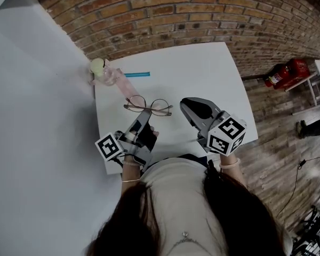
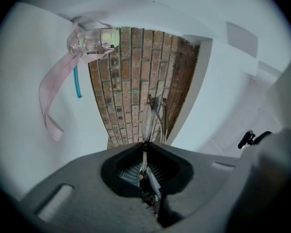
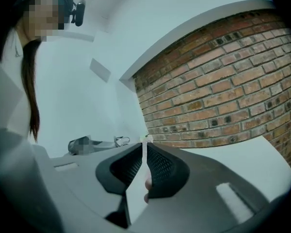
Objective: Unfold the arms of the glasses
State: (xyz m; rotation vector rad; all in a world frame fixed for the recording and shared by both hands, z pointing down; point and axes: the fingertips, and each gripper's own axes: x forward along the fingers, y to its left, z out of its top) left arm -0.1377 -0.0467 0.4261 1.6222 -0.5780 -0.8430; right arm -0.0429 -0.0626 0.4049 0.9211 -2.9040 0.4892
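Thin-rimmed round glasses (image 1: 148, 106) lie near the middle of the white table (image 1: 202, 73). My left gripper (image 1: 144, 114) reaches them from the near side and is shut on one arm of the glasses. In the left gripper view that thin metal arm runs between the shut jaws, and the lenses (image 2: 153, 116) stand edge-on just past my left gripper (image 2: 145, 148). My right gripper (image 1: 187, 106) hovers just right of the glasses, apart from them. In the right gripper view my right gripper (image 3: 145, 148) is shut with nothing between its fingers.
A clear pink bottle (image 1: 103, 71) with a pink strap (image 1: 129, 89) sits at the table's far left corner, with a blue stick (image 1: 137, 74) beside it. A white wall runs along the left, a brick wall (image 1: 202, 15) behind. A red extinguisher (image 1: 286, 73) lies on the floor at right.
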